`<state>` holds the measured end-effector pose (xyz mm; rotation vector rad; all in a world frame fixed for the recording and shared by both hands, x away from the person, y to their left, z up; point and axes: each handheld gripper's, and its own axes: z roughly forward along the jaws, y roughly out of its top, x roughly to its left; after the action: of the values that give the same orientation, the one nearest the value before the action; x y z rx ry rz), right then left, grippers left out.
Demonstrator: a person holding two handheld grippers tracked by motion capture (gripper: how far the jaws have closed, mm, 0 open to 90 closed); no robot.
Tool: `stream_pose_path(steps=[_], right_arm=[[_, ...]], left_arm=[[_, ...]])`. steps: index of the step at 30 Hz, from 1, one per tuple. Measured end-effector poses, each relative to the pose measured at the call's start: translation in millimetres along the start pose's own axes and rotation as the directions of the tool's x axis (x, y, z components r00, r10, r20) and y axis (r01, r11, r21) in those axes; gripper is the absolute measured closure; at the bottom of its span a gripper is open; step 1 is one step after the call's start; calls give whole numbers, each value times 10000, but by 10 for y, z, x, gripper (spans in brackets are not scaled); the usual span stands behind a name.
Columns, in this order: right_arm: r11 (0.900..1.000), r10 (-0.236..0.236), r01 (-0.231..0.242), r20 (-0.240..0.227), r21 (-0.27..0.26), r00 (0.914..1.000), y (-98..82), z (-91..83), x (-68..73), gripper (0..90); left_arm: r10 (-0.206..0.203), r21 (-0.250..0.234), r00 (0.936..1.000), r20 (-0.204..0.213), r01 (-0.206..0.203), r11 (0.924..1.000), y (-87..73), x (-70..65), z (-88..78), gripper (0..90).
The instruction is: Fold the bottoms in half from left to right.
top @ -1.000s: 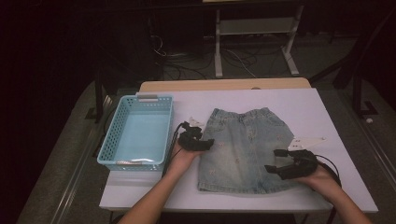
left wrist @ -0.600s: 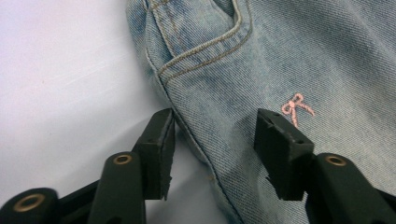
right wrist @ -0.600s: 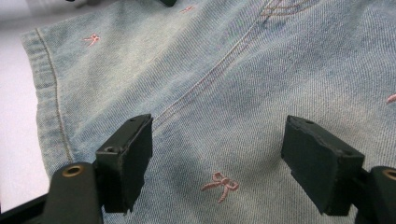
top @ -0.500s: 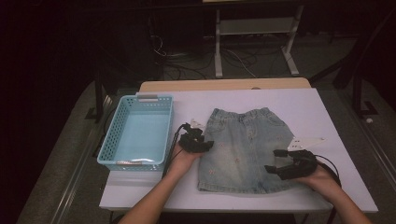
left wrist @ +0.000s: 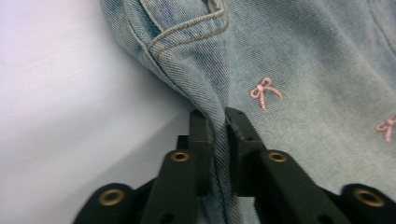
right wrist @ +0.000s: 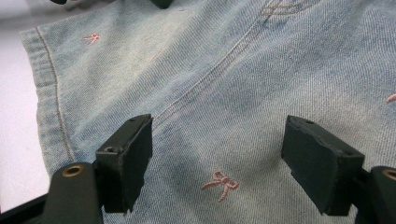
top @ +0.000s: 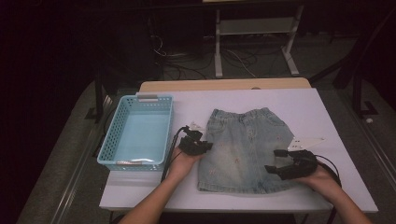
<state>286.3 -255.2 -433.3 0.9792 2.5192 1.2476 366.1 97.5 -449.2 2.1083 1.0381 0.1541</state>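
A small light-blue denim skirt [top: 243, 149] with pink embroidered bows lies flat on the white table [top: 289, 107]. My left gripper [top: 205, 146] sits at the skirt's left side seam. Its jaws have just been closing and now pinch a fold of denim [left wrist: 303, 70] between the pads, with the left gripper [left wrist: 219, 121] shut on that fold. My right gripper [top: 272, 161] hovers over the skirt's lower right part. The right gripper [right wrist: 219, 135] is open, with the denim [right wrist: 210, 70] lying flat under the wide gap between its jaws.
A pale blue plastic basket [top: 112, 140] stands on the table to the left of the skirt. A white paper tag [top: 306, 141] lies by the skirt's right edge, and another tag [top: 196, 126] lies near the left gripper. Beyond the table are a dark floor, cables and a stand.
The left gripper's jaws have drawn together on the skirt's left edge. Both hands and the skirt stay where they were.
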Motion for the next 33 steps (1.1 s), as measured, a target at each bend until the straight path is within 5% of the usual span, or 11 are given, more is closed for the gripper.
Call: stream_pose_path(steps=[6, 9, 17, 21, 33], right_arm=[[10000, 4, -4, 5, -35, 10000, 0, -7, -3, 244], [10000, 5, -5, -3, -49, 10000, -2, -6, -5, 243], [10000, -20, 20, 29, -50, 10000, 1, -5, -4, 242], [9999, 39, -38, 42, -97, 10000, 9, -5, -5, 241], [9983, 208, -205, 50, -547, 9998, 211, 21, -44, 275]], left_arm=[[143, -163, 9999, -36, -143, 9998, 17, -22, -23, 852], [-52, -1056, 9988, 478, 102, 9944, 88, -44, -156, 852], [-5, -1772, 9953, 967, 177, 9840, 160, -83, -274, 854], [-328, -2190, 9908, 1316, 613, 9738, 216, -60, -366, 855], [-1012, -2940, 9846, 1424, 1397, 9455, 314, 63, -632, 857]])
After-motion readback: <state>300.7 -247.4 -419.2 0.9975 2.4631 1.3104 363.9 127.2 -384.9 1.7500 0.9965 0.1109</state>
